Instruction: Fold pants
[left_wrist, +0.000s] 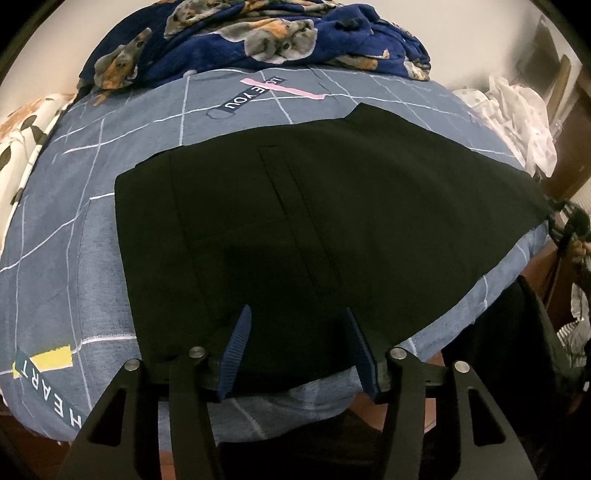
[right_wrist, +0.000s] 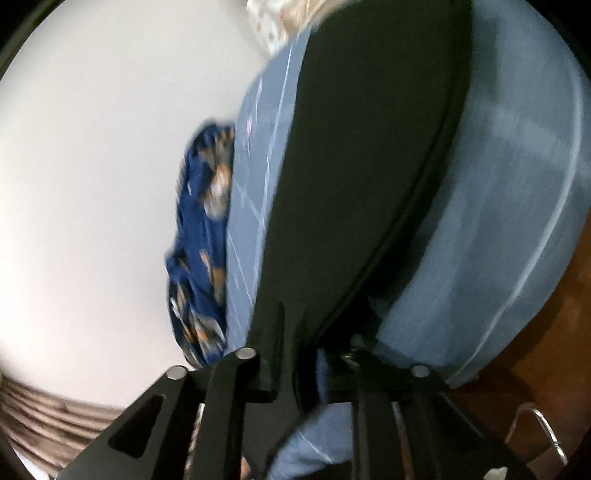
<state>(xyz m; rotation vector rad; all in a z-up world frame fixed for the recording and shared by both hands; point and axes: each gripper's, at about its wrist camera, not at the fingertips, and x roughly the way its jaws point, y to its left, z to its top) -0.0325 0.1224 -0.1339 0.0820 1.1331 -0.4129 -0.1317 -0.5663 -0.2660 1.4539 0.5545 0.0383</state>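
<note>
- Pants (left_wrist: 314, 221): black, spread flat on the bed (left_wrist: 74, 229), on a blue-grey cover with white grid lines.
- Left tongs (left_wrist: 297, 350): spread, blue fingers (left_wrist: 236, 347) over the near edge of the pants, not pinching.
- Right tongs (right_wrist: 306, 362): narrowly parted at the pants' end; view blurred, grip cannot be told.
- Blue animal-print blanket (left_wrist: 258, 40): heaped at the bed's far edge.

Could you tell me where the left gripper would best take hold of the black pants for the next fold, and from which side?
Probably the near edge of the black pants, where it reaches the mattress edge on the blue sheet. The left gripper already hangs above it, jaws apart; coming down from the near side lets one finger slip under. The flat middle offers no edge to pinch.
</note>
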